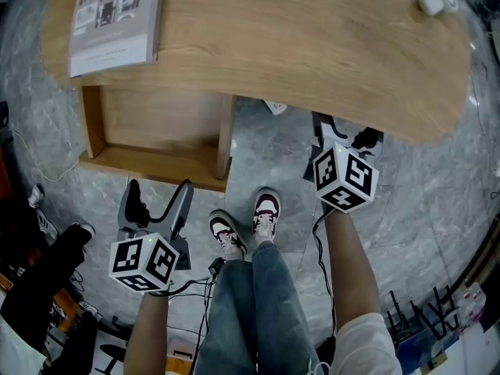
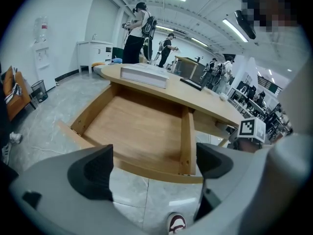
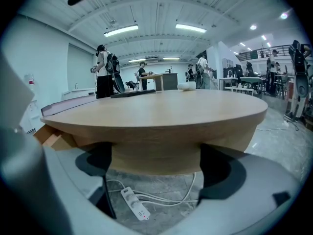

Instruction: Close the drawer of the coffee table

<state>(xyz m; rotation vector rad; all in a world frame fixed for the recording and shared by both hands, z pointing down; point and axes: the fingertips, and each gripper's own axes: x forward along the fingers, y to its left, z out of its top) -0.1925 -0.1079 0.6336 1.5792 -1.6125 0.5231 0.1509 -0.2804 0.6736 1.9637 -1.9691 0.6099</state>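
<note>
Jeans-clad legs [image 1: 250, 303] fill the bottom centre. Across the top spans the coffee table [image 1: 312, 45]; its drawer [image 1: 148, 168] stands pulled out at centre left. Left gripper [image 1: 160, 198] faces the drawer front, right gripper [image 1: 344, 131] the tabletop's edge — both jaws wide, empty.

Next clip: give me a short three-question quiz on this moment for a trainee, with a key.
1. True or false: the drawer of the coffee table is fully shut.
2. What lies on the coffee table above the drawer? A) a book B) a laptop C) a plate
3. Which gripper points at the drawer's front, and how do its jaws stand?
Key: 1 false, it is pulled out and empty. 2 A. 3 The left gripper, jaws apart, holding nothing.
</note>
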